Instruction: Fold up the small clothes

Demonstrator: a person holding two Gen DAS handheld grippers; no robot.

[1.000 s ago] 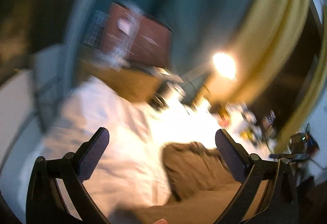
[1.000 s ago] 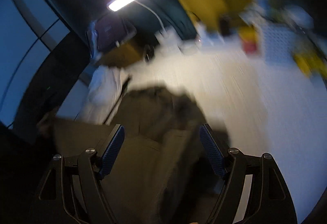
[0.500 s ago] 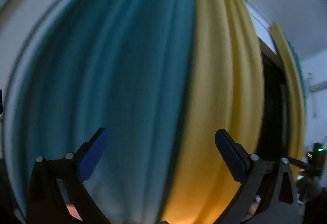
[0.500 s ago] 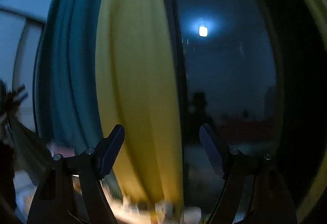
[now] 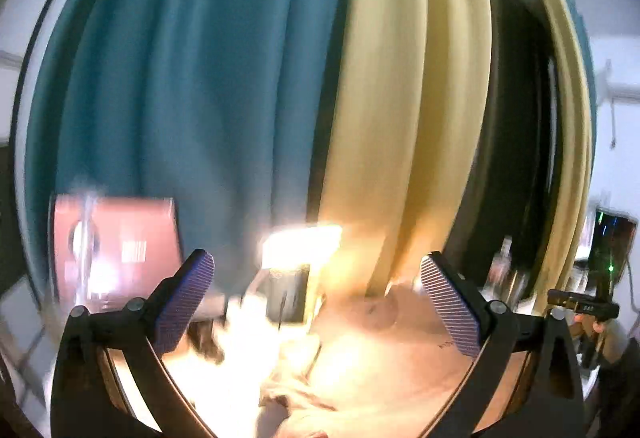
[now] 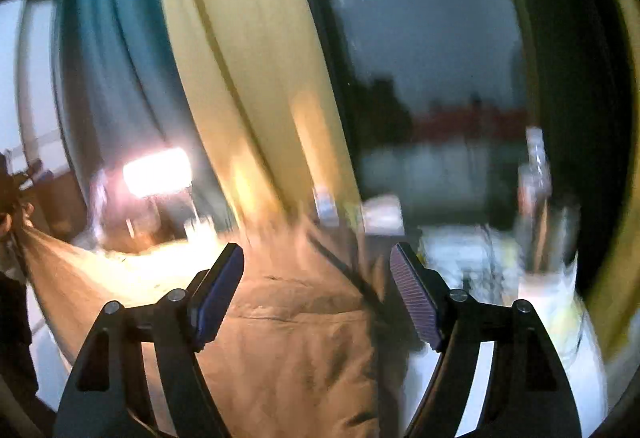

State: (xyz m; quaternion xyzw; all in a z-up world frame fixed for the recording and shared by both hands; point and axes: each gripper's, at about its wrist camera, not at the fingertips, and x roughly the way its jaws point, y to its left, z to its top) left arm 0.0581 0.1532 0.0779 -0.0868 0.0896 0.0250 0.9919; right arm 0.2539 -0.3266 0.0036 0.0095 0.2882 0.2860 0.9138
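Observation:
A tan-brown garment [image 6: 288, 338] lies on the white table below and ahead of my right gripper [image 6: 316, 294], which is open and empty above it. In the left wrist view the same garment [image 5: 384, 354] shows blurred and brightly lit under my left gripper [image 5: 316, 302], which is open and empty. A white cloth [image 5: 224, 378] lies to its left. Both views are motion-blurred.
Teal curtains [image 5: 192, 78] and yellow curtains [image 5: 404, 98] hang behind the table, with a dark window [image 6: 432, 78] beside them. A lit lamp [image 5: 300, 246] and a reddish box [image 5: 116, 250] stand at the back. Bottles and clutter [image 6: 536, 206] stand at the right.
Both grippers swung up from the table to face the curtains, and are now tilting back down so the garment and lamp come into view again. Both stayed open.

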